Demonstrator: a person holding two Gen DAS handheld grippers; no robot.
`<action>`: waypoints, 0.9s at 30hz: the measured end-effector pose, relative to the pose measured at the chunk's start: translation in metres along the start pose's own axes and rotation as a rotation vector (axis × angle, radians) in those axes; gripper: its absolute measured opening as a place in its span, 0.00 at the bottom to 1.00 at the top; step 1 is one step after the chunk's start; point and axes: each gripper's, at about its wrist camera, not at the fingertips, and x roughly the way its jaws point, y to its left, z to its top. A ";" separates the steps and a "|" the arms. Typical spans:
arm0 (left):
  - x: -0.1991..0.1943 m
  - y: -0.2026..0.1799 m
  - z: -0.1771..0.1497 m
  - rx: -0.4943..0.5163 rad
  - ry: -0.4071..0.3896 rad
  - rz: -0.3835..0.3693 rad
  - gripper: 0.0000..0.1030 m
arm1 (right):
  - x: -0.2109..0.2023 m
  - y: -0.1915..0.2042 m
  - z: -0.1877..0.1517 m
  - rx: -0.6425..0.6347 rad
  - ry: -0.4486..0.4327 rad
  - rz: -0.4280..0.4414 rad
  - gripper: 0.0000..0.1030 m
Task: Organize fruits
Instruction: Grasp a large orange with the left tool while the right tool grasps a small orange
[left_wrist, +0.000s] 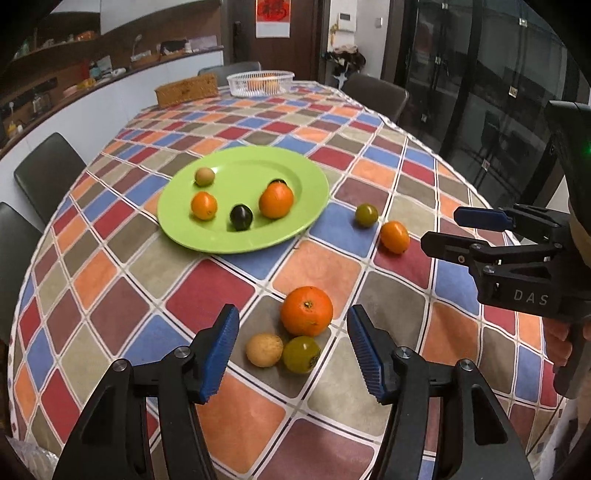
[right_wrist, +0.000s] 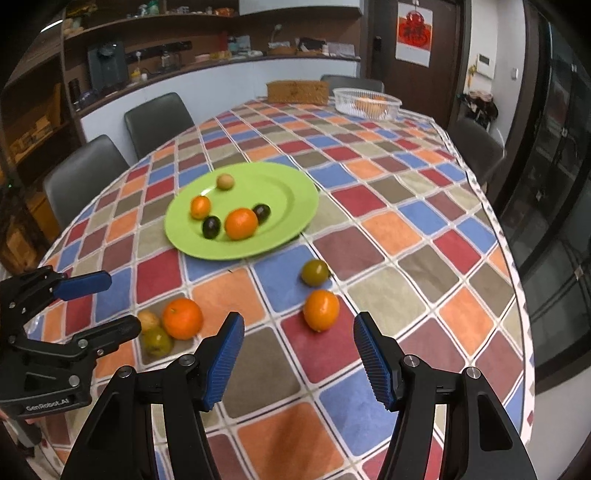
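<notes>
Five small fruits sit on the round lime-green plastic plate (left_wrist: 236, 236). Nearer than the plate, the left gripper (left_wrist: 293, 354) gapes wide (nothing held) over a round orange tangerine (left_wrist: 306, 311); the right gripper (right_wrist: 299, 356), equally spread, hovers by an oval orange kumquat (right_wrist: 321, 309).

We held our left gripper (left_wrist: 293, 354) low over the table's near edge, its jaws spread wide and empty. Our right gripper (right_wrist: 299, 360) hung beside it toward the right edge, jaws likewise parted, gripping nothing.

Lime-green plate (left_wrist: 236, 240); multicolour checked tablecloth (left_wrist: 317, 266); blue tool pads (left_wrist: 221, 350).
</notes>
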 end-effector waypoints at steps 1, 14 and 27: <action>0.005 0.000 0.001 -0.001 0.015 -0.003 0.58 | 0.003 -0.002 -0.001 0.003 0.006 -0.001 0.61; 0.048 0.001 0.006 -0.004 0.134 -0.041 0.57 | 0.048 -0.019 -0.002 0.045 0.083 0.030 0.53; 0.067 0.004 0.015 -0.029 0.185 -0.090 0.39 | 0.070 -0.024 0.004 0.070 0.117 0.068 0.41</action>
